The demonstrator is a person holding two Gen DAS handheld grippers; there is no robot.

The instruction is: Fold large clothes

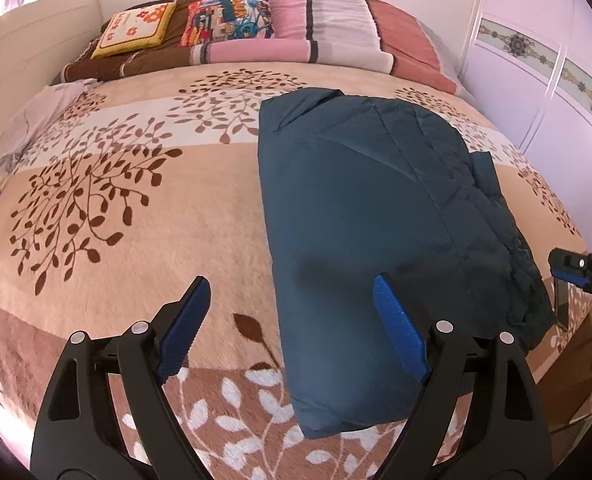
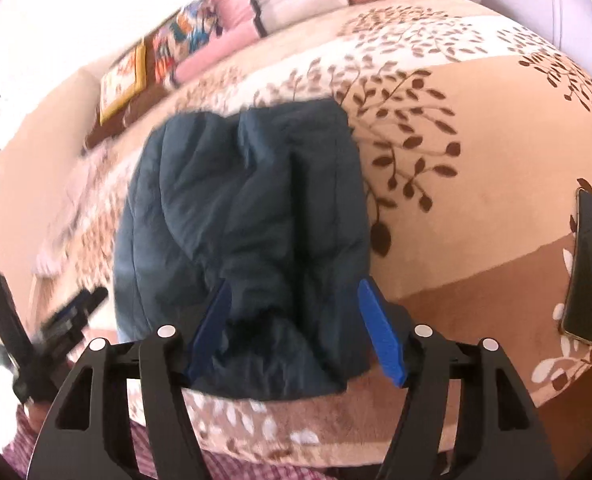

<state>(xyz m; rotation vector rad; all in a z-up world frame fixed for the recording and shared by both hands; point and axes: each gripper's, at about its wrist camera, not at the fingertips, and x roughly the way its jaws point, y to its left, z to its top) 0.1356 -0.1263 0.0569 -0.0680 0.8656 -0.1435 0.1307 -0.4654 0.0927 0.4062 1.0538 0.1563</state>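
Observation:
A dark teal padded jacket (image 1: 367, 216) lies folded into a long bundle on the leaf-patterned bed blanket (image 1: 136, 208). My left gripper (image 1: 292, 292) is open above the jacket's near left edge, holding nothing. The right gripper shows at the far right of the left wrist view (image 1: 571, 268). In the right wrist view the jacket (image 2: 248, 208) fills the centre, and my right gripper (image 2: 292, 300) is open with its fingers on either side of the jacket's near end, not closed on it. The left gripper (image 2: 68, 316) shows blurred at the left.
A phone (image 2: 587, 264) lies on the blanket to the right. Pillows (image 1: 224, 20) and a folded striped quilt (image 1: 335, 28) sit at the head of the bed. A pale cloth (image 1: 24, 136) lies at the left edge. A wardrobe (image 1: 555, 80) stands to the right.

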